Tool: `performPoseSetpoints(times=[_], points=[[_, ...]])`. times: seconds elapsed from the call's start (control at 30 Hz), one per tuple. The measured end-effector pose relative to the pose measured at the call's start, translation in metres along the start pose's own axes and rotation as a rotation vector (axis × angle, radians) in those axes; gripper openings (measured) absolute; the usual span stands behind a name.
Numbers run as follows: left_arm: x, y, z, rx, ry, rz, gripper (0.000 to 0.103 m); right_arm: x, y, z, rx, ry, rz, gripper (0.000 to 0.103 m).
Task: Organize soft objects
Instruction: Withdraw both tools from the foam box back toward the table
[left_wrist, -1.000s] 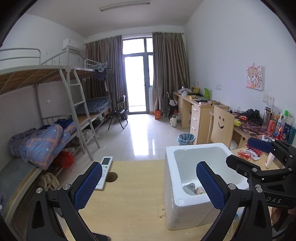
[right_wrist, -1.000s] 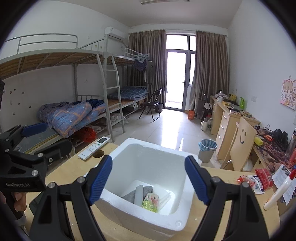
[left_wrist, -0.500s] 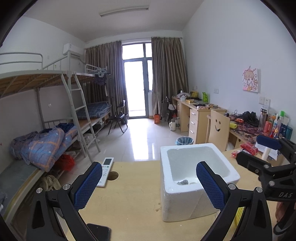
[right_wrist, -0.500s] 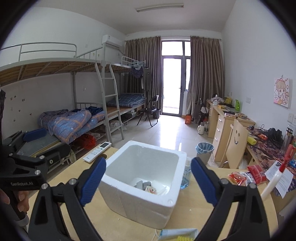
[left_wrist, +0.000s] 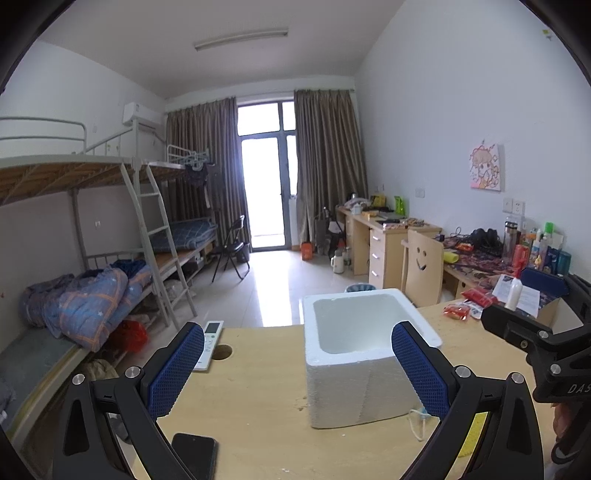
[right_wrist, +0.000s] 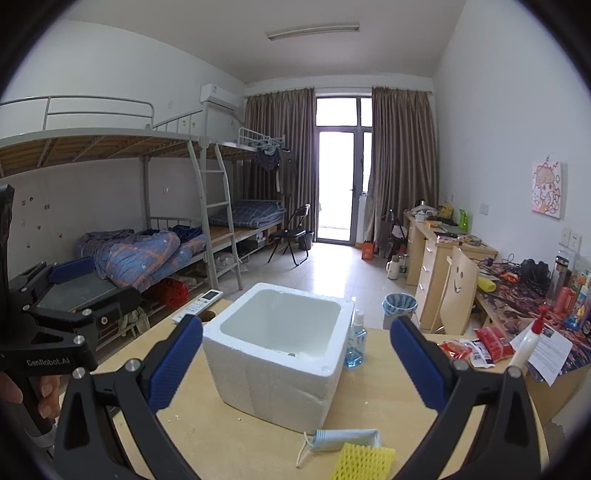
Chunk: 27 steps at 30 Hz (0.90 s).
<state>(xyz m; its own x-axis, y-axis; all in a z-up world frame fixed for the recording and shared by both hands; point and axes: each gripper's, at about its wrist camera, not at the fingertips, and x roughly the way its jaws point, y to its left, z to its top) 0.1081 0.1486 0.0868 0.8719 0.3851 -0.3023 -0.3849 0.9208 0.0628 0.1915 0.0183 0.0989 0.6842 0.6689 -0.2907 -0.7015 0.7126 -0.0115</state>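
Note:
A white foam box stands on the wooden table; it also shows in the right wrist view. Its contents are hidden from here. In front of it lie a rolled blue face mask and a yellow sponge. The mask's string and a strip of sponge show in the left wrist view. My left gripper is open and empty, back from the box. My right gripper is open and empty, also back from the box.
A black phone lies near the front left. A white remote lies by a cable hole. A blue sanitizer bottle stands behind the box. Snack packets and a white squeeze bottle sit at the right.
Both grippers have pulled back and up from the box. The box now looks smaller and its contents have dropped out of sight. The mask and sponge came into view.

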Motion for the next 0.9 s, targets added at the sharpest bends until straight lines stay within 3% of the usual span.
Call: performPoseSetpoints(times=[0.53, 0.7, 0.9], points=[[-0.044, -0.016, -0.040, -0.007, -0.159, -0.021, 0.102, -0.035, -0.002, -0.040, -0.016, -0.134, -0.017, 0.103], [-0.047, -0.019, -0.063, -0.026, -0.201, -0.044, 0.102, -0.036, 0.001, -0.061, -0.018, -0.139, -0.026, 0.103], [-0.043, -0.028, -0.091, -0.024, -0.185, -0.015, 0.102, -0.038, -0.003, -0.083, 0.010, -0.150, -0.052, 0.103]])
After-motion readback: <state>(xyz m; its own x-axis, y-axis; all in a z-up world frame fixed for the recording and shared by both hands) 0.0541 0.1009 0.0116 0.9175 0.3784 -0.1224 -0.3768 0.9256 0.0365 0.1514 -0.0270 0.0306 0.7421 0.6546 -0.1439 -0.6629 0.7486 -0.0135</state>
